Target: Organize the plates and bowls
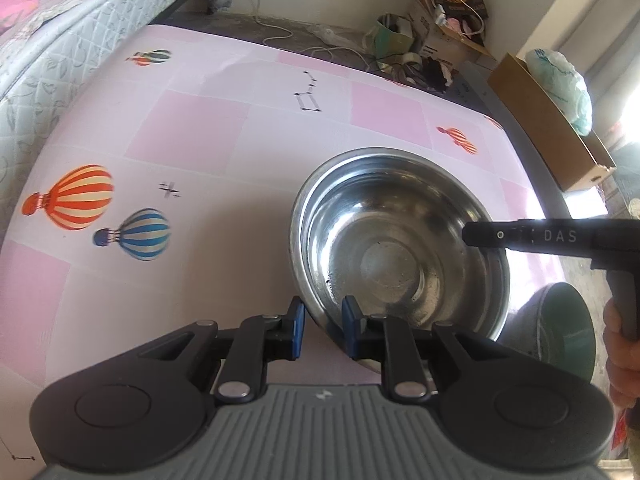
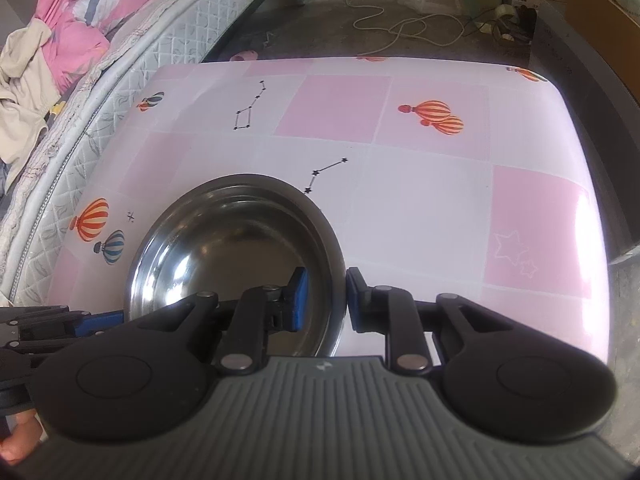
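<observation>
We have one stainless steel bowl [image 1: 400,248] sitting upright near the front edge of the counter [image 1: 200,140], toward its right side in the left wrist view. The counter wears a pink checked cover with hot-air balloon prints.

Left gripper [image 1: 322,326]: jaws narrowed around the bowl's near-left rim — one blue pad outside the wall, the other inside, both against the metal as far as we can see.

Right gripper [image 2: 326,298]: same story on the bowl's [image 2: 236,256] right rim, left pad inside, right pad outside, closed down on the wall.

No earlier frame, so we say nothing about motion.

A green bowl [image 1: 568,328] shows just past the steel bowl's right side at the counter's front right corner; whether it rests on the counter we can't tell.

A mattress [image 2: 120,92] runs along the counter's left edge.
</observation>
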A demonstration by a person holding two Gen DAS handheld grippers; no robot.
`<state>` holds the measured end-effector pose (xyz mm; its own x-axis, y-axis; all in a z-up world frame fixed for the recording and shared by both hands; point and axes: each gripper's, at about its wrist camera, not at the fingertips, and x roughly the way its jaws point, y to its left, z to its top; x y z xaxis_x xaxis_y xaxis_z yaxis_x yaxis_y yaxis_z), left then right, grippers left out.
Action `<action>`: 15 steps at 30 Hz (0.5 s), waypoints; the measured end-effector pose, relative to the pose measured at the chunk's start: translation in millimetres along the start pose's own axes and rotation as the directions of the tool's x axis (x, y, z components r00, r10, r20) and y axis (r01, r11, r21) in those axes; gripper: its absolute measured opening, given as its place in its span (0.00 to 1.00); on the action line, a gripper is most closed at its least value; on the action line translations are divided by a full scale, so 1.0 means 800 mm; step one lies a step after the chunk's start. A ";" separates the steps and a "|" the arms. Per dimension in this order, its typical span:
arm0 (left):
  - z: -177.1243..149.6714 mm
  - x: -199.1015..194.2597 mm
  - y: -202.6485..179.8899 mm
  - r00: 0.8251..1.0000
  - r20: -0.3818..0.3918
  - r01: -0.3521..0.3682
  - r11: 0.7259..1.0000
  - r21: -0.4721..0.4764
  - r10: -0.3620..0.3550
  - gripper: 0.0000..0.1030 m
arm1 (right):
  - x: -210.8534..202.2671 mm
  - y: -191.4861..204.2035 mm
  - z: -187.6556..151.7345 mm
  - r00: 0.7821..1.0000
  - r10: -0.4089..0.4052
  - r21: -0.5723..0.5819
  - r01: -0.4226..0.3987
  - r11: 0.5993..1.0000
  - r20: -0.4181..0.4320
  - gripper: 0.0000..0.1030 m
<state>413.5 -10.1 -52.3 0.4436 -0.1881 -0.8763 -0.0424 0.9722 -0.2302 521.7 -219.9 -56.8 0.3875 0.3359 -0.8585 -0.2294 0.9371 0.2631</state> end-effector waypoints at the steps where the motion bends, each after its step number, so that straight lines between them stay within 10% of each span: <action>1: 0.001 -0.001 0.005 1.000 0.002 -0.005 1.000 -0.005 0.005 0.20 | 0.002 0.004 0.001 1.000 0.005 0.000 -0.005 1.000 0.001 0.19; 15: 0.013 -0.014 0.069 0.999 0.020 -0.046 0.995 -0.089 0.048 0.20 | 0.034 0.076 0.021 0.999 0.047 -0.050 -0.047 0.998 -0.012 0.19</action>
<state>416.0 47.0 -50.9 0.4590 -0.1384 -0.8776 -0.1420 0.9637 -0.2262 533.4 -152.6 -56.6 0.3659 0.3782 -0.8504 -0.2920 0.9142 0.2809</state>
